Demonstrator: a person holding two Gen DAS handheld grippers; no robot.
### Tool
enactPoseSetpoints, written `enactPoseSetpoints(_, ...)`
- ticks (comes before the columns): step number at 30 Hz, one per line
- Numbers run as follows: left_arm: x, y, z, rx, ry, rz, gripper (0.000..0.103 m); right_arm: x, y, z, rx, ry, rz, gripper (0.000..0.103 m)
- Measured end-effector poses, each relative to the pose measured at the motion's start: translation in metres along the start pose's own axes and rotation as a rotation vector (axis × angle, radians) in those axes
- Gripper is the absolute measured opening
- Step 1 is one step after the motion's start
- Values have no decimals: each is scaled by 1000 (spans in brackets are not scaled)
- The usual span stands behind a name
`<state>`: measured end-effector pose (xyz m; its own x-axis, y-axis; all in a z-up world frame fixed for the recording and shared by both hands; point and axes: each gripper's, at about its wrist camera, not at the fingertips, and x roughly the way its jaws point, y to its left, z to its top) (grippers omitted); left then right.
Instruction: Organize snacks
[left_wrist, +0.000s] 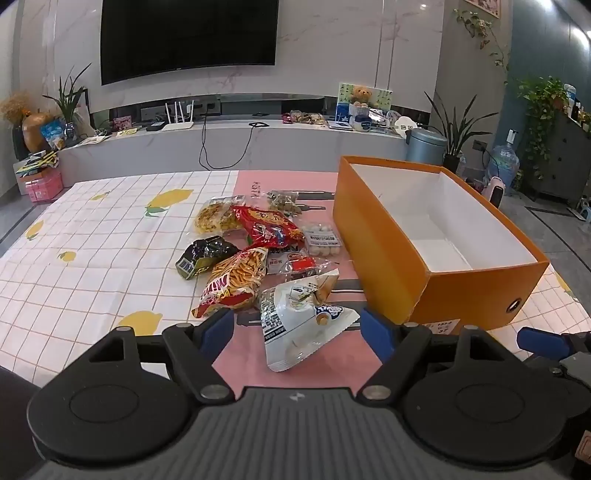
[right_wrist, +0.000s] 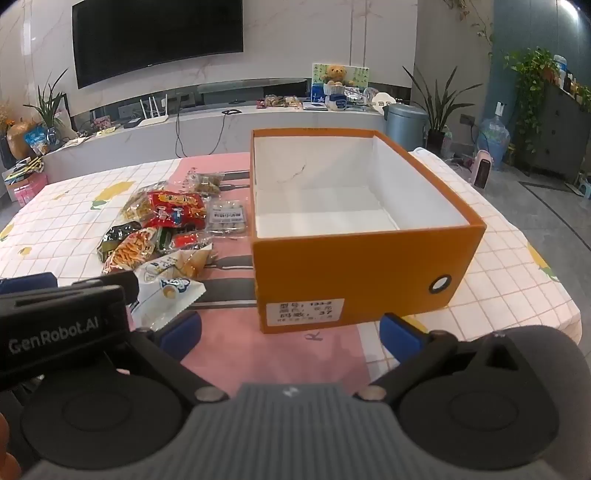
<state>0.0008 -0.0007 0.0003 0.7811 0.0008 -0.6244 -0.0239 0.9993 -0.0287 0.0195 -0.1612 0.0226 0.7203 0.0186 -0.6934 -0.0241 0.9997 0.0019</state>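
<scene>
Between the wide-open fingers of the left gripper (left_wrist: 297, 326) lies a white snack bag (left_wrist: 295, 317), not gripped. Other snacks (left_wrist: 243, 243) are piled at 12 o'clock from it on the bench (left_wrist: 92, 236). At 2 o'clock stands the orange box (left_wrist: 391, 236). Also the right gripper (right_wrist: 291, 332) is wide open and holds nothing.

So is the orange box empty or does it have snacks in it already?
Empty. The orange box has no lid on, and only its bare white floor and walls show inside. The snacks all lie on the table beside it.
</scene>
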Motion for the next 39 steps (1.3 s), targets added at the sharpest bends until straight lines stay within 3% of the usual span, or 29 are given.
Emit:
enactPoseSetpoints(9,0,7,2,-10,-3,-36,91,2,-2,-3,1,-5,17,100)
enactPoseSetpoints(39,4,3,-6,-27,45,-27,92,3,8,-4,-37,22,-3,100)
